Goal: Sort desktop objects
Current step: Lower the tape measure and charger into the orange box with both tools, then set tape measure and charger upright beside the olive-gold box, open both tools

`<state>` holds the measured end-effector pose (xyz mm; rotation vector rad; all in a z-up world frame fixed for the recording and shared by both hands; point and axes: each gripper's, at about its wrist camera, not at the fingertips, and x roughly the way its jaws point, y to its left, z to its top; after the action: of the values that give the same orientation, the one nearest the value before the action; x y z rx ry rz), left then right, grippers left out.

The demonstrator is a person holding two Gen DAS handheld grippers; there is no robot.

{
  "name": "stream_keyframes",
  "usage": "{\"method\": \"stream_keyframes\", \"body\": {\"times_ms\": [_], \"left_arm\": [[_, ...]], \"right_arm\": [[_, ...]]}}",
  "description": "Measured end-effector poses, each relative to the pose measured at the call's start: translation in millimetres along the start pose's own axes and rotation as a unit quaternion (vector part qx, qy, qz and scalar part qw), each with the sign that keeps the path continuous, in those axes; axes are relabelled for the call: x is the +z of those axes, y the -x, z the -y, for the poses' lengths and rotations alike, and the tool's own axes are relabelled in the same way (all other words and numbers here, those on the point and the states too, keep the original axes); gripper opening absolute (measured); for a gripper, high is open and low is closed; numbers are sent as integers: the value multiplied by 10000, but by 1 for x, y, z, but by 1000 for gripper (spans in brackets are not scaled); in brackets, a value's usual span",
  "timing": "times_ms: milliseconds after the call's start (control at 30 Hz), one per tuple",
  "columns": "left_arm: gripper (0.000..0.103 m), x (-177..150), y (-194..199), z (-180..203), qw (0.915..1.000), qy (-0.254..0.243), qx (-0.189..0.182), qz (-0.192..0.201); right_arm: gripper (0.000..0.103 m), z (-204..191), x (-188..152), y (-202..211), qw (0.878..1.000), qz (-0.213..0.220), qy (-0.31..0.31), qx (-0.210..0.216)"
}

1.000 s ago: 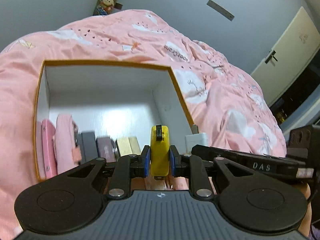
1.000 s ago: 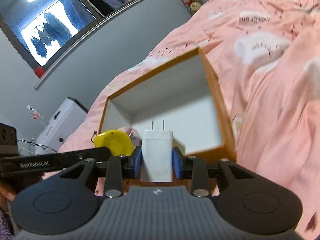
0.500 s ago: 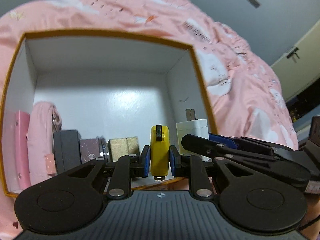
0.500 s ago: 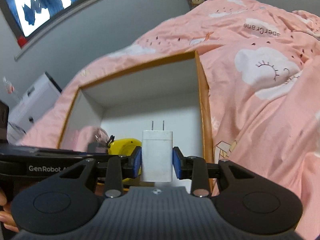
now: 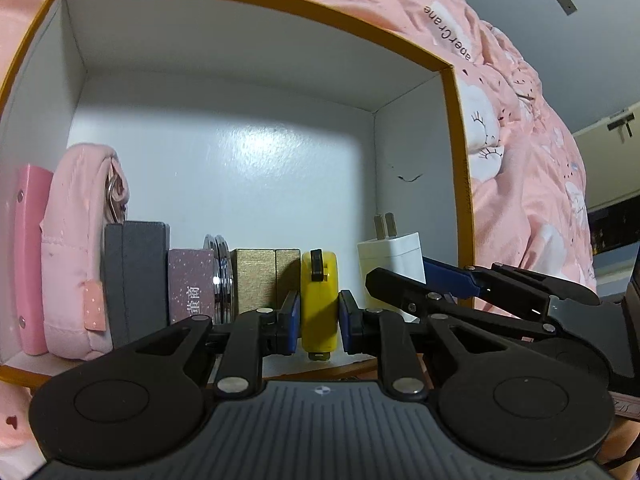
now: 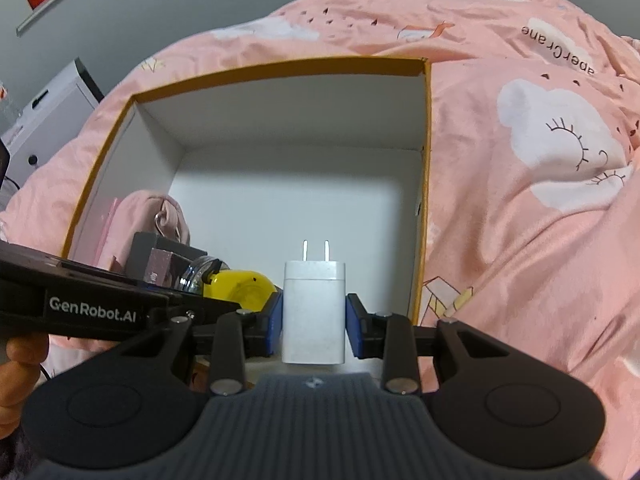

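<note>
Pink bedding (image 6: 540, 240) printed with sleepy clouds covers the bed, and on it sits an open white cardboard box with an orange rim (image 5: 456, 128).

Low at the near edge of that box, the left hand-held gripper (image 5: 319, 312) pinches a small yellow plastic tape measure (image 5: 319, 304) by its flat sides, black tab uppermost. It looks hard-shelled, light and a little slick, so the broad flat faces seem the sensible place to squeeze; the rounded edge would likely roll out. Just beside it, the right hand-held gripper (image 6: 314, 320) is clamped on a white plastic wall charger (image 6: 314, 312), prongs pointing away. That looks rigid and light too, best held by the smooth body and never by the two metal prongs (image 6: 316, 250).

Along the near wall stands a tidy row: a gold-toned box (image 5: 264, 280) touching the tape measure, then a shiny round metal case (image 5: 218, 268), a mauve speckled box with characters (image 5: 191, 284), a dark grey box (image 5: 134, 276), a padded pink pouch with a metal ring (image 5: 76, 240) and a pink flat case (image 5: 30, 256) at the far left. I judge the free slot to be between the gold box and the right wall; the two grippers crowd each other there, and the box rim sits close below them.
</note>
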<state>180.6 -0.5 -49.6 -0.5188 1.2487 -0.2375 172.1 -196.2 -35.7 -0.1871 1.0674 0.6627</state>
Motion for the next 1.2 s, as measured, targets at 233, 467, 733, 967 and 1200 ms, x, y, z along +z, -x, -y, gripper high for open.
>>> {"method": "stream_keyframes", "body": {"times_ms": [233, 467, 733, 967, 1200], "left_arm": [[22, 0, 2, -11, 9994, 303, -139, 11], [22, 3, -1, -4, 9993, 382, 12, 13], [23, 2, -8, -7, 9984, 544, 34, -132], [25, 0, -1, -5, 9988, 474, 16, -109], [27, -4, 13, -7, 9994, 322, -130, 32]], "right_arm": [[35, -17, 10, -11, 9954, -577, 756, -151], [34, -25, 19, -22, 9886, -892, 1180, -264], [34, -34, 18, -30, 9827, -1058, 1490, -292], [34, -35, 17, -30, 9794, -1055, 1682, -367], [34, -36, 19, -35, 9764, -1118, 1805, -401]]}}
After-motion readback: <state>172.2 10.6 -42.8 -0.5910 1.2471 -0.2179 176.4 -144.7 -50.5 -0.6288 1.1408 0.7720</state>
